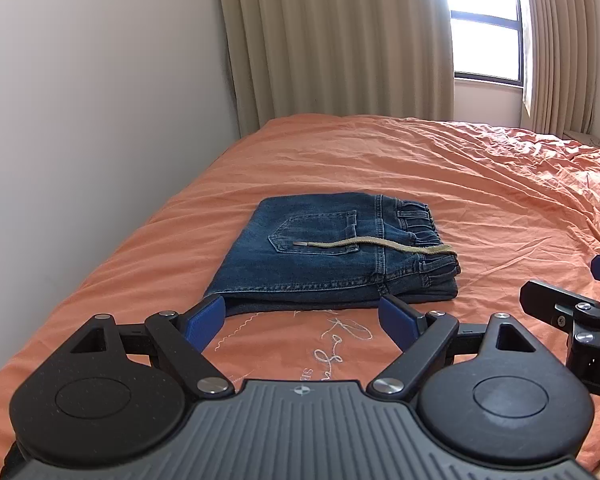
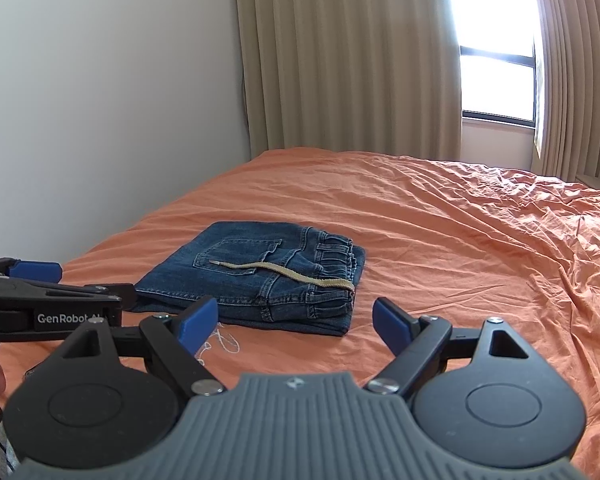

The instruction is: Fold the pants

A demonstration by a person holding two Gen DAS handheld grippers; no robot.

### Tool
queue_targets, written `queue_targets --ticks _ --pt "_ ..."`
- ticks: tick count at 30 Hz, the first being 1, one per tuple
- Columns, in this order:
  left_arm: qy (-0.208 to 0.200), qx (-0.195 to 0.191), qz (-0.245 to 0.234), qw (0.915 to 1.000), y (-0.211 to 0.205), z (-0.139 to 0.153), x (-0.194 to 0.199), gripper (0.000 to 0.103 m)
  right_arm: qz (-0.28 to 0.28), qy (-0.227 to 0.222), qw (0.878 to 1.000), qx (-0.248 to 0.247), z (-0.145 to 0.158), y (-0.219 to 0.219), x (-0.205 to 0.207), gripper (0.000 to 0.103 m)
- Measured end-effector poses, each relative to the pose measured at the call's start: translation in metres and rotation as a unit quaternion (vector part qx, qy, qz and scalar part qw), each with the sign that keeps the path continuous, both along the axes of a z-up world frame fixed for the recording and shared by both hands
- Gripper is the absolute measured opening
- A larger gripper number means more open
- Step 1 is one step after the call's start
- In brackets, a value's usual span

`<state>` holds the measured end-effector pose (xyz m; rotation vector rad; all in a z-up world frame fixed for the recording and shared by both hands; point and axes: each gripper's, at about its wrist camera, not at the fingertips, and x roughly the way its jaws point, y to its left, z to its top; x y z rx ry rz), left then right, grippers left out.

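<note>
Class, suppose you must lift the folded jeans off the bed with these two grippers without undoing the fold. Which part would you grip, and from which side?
Probably grip the stacked near edge of the folded jeans, coming in low from the near side. There the layers show as one thick stack, so open jaws could close over all of them. The left gripper and right gripper already face that edge. Mind the loose drawstring lying on top.

Bright daylight — window [image 1: 486,20] blown out, perhaps overexposed; fisheye-bent edges.

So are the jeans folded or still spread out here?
Folded: the jeans lie as a compact stacked rectangle on the bed, layers visible at the near edge, drawstring across the top.
</note>
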<state>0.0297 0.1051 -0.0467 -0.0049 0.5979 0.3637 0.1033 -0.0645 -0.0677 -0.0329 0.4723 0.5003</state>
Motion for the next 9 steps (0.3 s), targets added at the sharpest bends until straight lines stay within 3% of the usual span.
queue_targets --ticks 9 --pt "0.0 0.004 0.002 1.0 0.0004 0.0002 -0.0019 0.101 0.003 0.0 1.0 0.002 0.0004 -0.0006 -0.0014 0.081"
